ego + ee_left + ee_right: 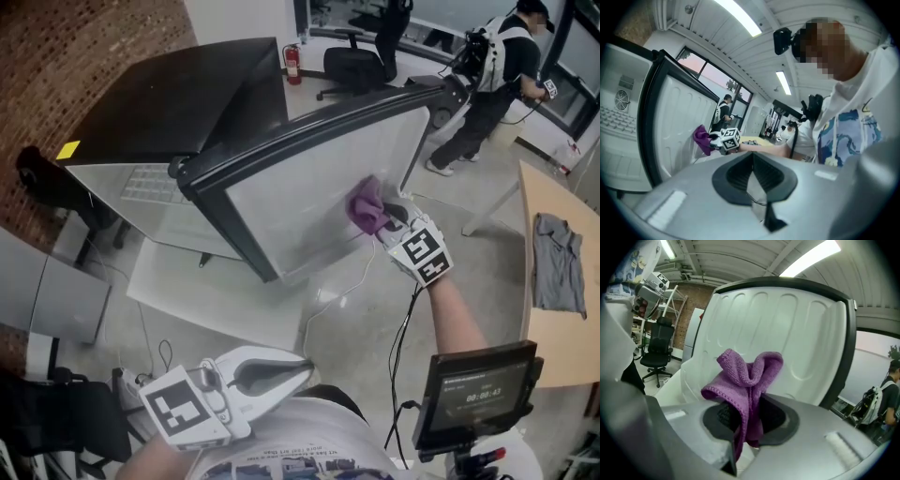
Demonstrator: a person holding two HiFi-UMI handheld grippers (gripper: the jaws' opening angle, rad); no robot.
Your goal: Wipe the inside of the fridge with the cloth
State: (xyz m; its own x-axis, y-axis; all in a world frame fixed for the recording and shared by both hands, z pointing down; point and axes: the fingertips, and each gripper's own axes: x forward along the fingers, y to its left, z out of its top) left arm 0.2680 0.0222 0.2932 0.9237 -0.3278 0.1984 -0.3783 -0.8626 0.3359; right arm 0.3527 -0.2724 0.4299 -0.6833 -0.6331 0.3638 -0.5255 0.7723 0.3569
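The right tool (pixel 386 219) is clenched on a purple cloth (pixel 366 206), its jaws pinching the lower folds while the bunched top stands above them (pixel 747 376). The cloth rests against the white ribbed inner face of the open door (pixel 309 183) of the fridge (pixel 187 103), towards the door's right edge. The black-topped fridge body stands to the left and further away, with its white interior showing behind the door. The left tool (pixel 302 369) is held low and near the person's body, well apart from the fridge, its jaws closed together with nothing between them (pixel 752 174). On the right, a grey shirt (pixel 557 264) lies on a wooden counter (pixel 562 356). A small screen (pixel 478 389) sits near the bottom right. Far off, another person (pixel 497 66) stands beside an office chair (pixel 361 61).
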